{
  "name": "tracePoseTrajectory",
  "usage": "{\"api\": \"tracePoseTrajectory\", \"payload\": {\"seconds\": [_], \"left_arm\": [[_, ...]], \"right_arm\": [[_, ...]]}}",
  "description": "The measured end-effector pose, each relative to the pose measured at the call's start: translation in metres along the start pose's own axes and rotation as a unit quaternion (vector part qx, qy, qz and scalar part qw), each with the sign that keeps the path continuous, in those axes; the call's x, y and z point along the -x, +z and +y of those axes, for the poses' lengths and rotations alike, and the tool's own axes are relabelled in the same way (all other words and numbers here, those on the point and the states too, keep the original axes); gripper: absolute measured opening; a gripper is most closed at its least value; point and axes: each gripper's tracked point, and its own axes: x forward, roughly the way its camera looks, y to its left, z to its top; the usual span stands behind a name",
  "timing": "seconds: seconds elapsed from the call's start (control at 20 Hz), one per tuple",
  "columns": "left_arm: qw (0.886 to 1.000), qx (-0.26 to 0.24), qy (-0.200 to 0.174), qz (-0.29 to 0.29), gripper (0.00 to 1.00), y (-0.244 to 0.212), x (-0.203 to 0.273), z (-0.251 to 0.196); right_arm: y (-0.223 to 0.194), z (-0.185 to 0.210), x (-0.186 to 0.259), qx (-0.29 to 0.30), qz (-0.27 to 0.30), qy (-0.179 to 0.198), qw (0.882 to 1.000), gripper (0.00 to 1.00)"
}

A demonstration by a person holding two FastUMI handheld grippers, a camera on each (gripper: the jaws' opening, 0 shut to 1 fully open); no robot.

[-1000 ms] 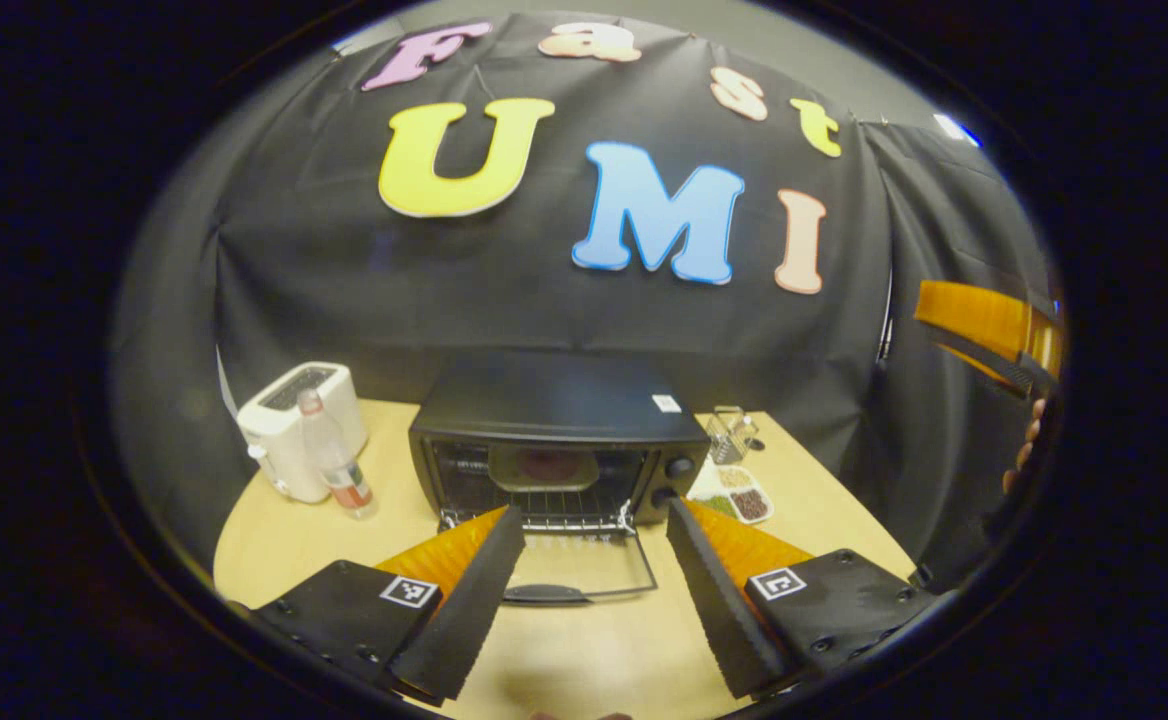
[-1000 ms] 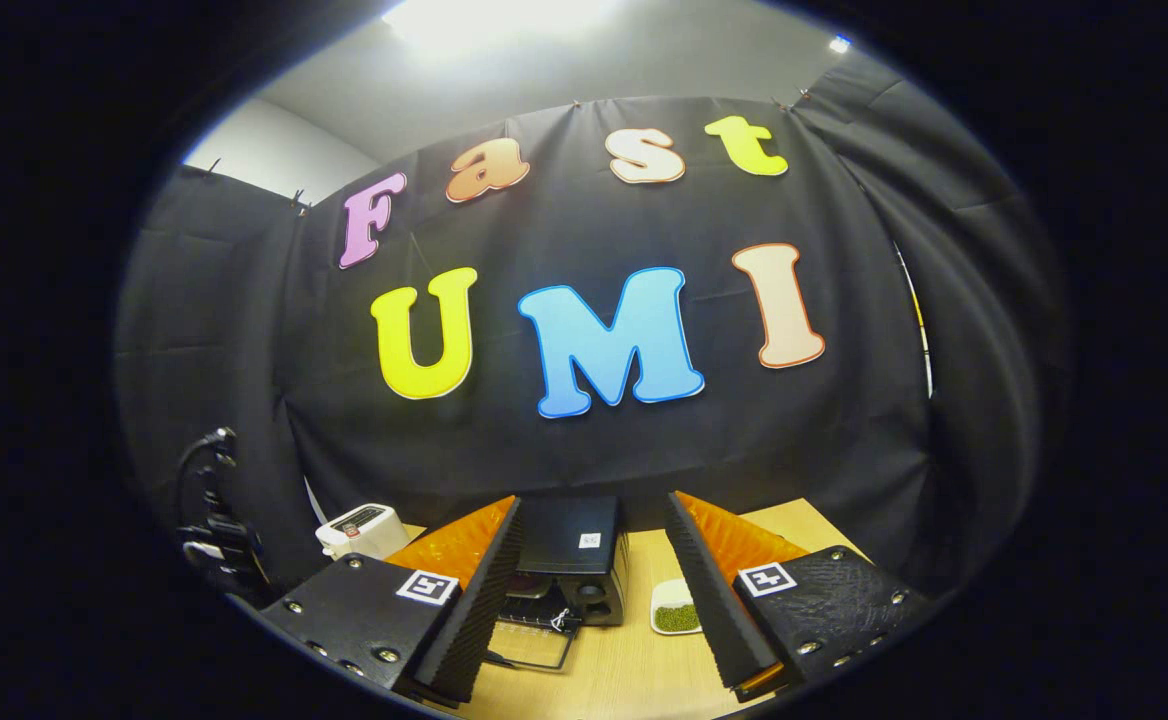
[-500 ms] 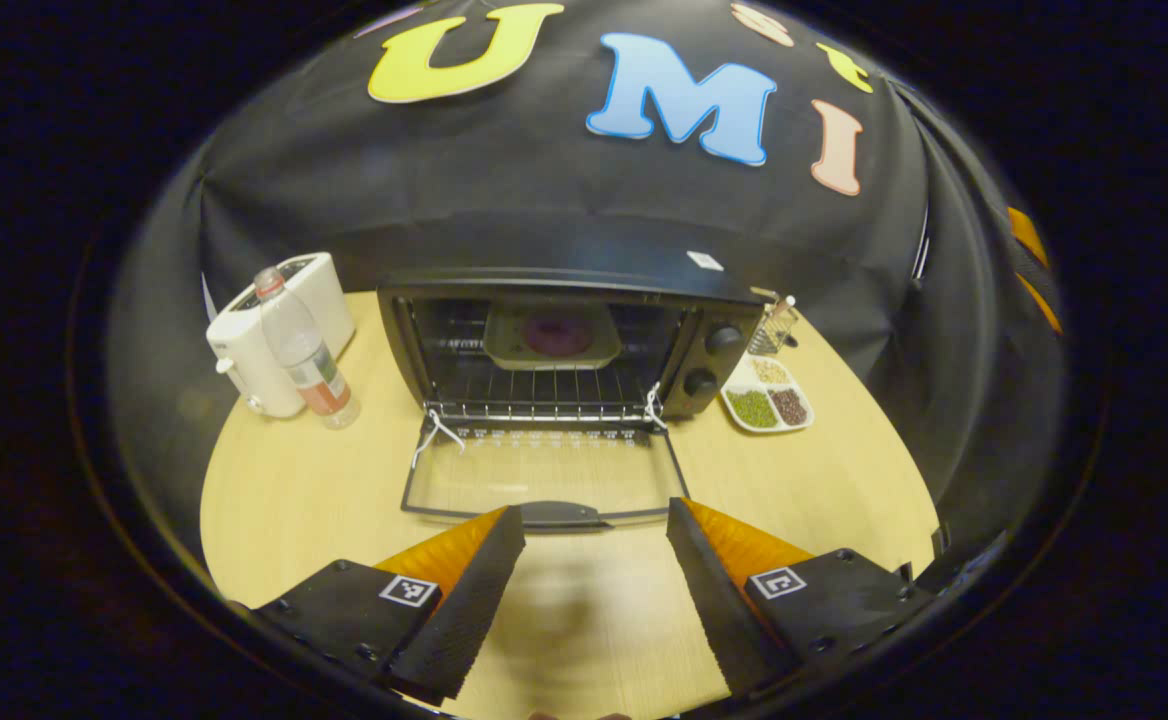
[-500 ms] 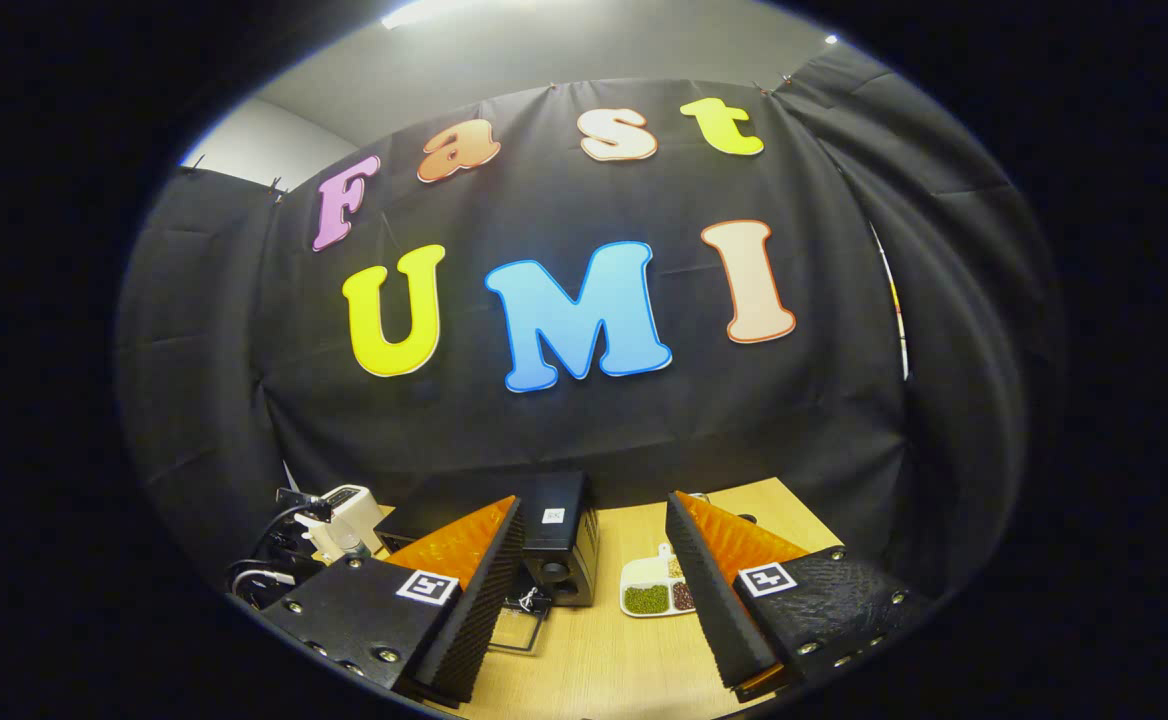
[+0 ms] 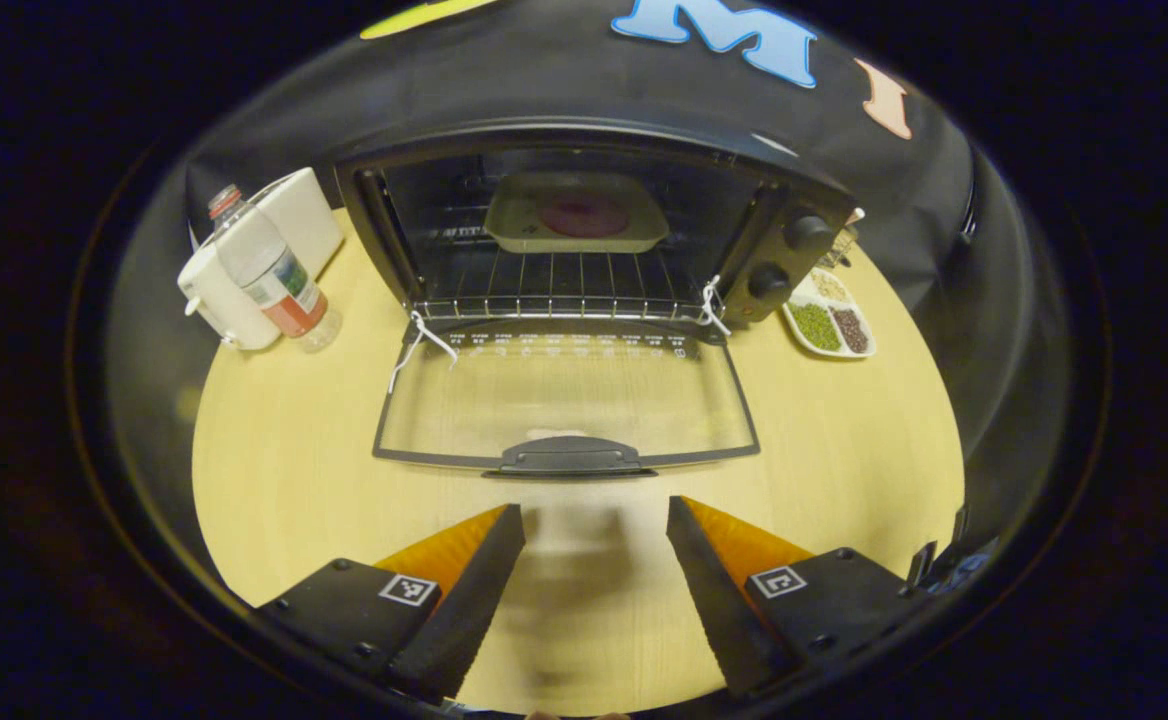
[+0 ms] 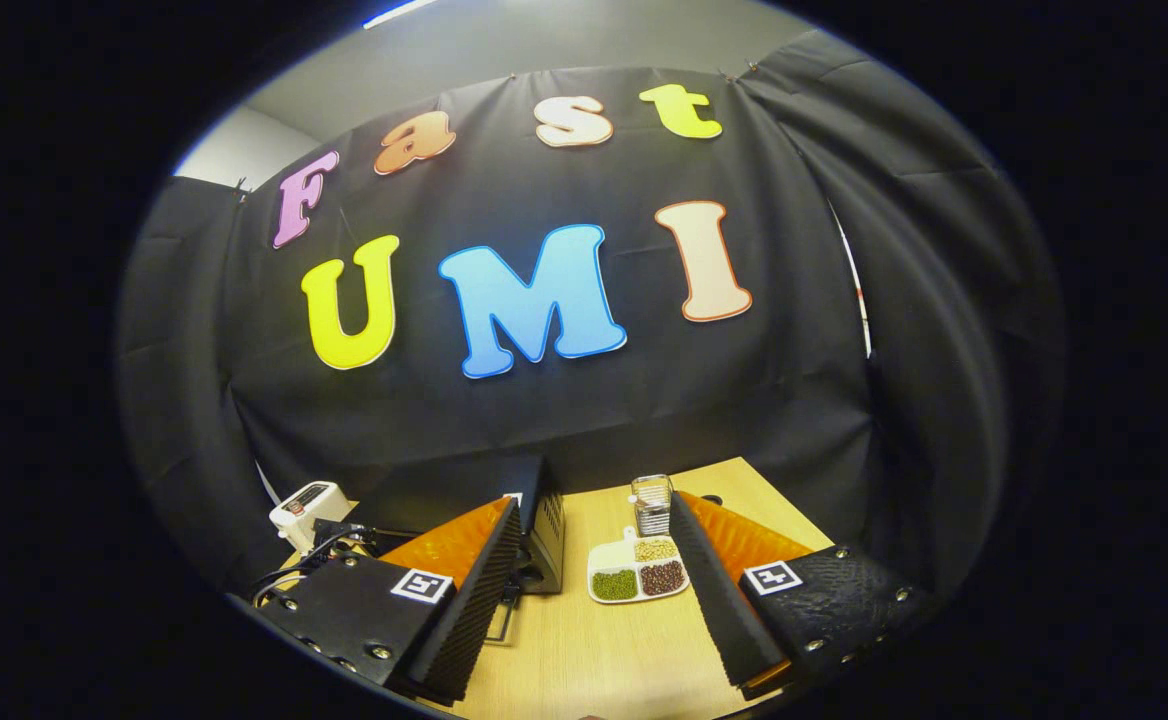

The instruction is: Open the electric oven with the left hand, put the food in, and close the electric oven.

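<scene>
Food (image 5: 584,214) sits on a pale tray at the back of the electric oven (image 5: 584,230), whose glass door (image 5: 564,400) lies flat open on the wooden table (image 5: 284,470). That door looks stiff, hinged and breakable; its dark handle (image 5: 566,456) is the sensible place to grip. The left gripper (image 5: 594,520) hangs spread and empty just short of the handle. The right gripper (image 6: 594,590) is likewise spread, empty, above a divided dish (image 6: 639,580). A bottle (image 5: 264,270) and toaster (image 5: 289,215) stand nearby.
</scene>
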Motion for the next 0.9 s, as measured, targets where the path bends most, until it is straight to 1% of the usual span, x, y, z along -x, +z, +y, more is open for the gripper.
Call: {"api": "tracePoseTrajectory", "payload": {"seconds": [0.15, 0.2, 0.25, 0.35, 0.45, 0.5, 0.65, 0.7, 0.8, 0.85, 0.9], "left_arm": [[1.000, -0.007, 0.005, 0.026, 0.98, -0.007, -0.021, 0.004], [0.999, -0.011, 0.006, 0.036, 1.00, -0.010, -0.027, 0.005], [0.999, -0.012, 0.006, 0.046, 0.98, -0.013, -0.032, 0.006], [0.998, -0.014, 0.006, 0.056, 0.98, -0.016, -0.041, 0.006], [0.998, -0.014, 0.010, 0.060, 0.98, -0.015, -0.048, 0.007], [0.998, -0.013, 0.011, 0.061, 1.00, -0.013, -0.051, 0.008], [0.998, -0.012, 0.015, 0.061, 1.00, -0.010, -0.057, 0.010], [0.998, -0.012, 0.015, 0.064, 0.98, -0.011, -0.059, 0.010], [0.998, -0.022, 0.017, 0.062, 1.00, -0.010, -0.060, 0.011], [0.998, -0.024, 0.017, 0.062, 0.98, -0.010, -0.059, 0.011], [0.998, -0.024, 0.016, 0.063, 0.98, -0.010, -0.060, 0.011]], "right_arm": [[0.000, -0.008, 0.000, 0.000, 0.002, -0.013, 1.000, 0.91], [0.001, -0.012, 0.001, 0.000, 0.003, -0.017, 1.000, 0.91], [0.003, -0.015, 0.003, -0.001, 0.003, -0.021, 1.000, 0.91], [0.002, -0.020, 0.007, -0.001, 0.003, -0.027, 1.000, 0.91], [0.003, -0.024, 0.008, 0.000, 0.003, -0.033, 0.999, 0.91], [0.002, -0.025, 0.007, -0.001, 0.004, -0.035, 0.999, 0.91], [0.002, -0.029, 0.008, 0.001, 0.004, -0.043, 0.999, 0.91], [0.002, -0.030, 0.007, 0.001, 0.004, -0.045, 0.999, 0.92], [0.001, -0.030, 0.007, -0.001, 0.006, -0.045, 0.999, 0.92], [0.000, -0.031, 0.007, -0.001, 0.007, -0.045, 0.999, 0.92], [-0.001, -0.029, 0.006, -0.001, 0.009, -0.045, 0.999, 0.91]]}}
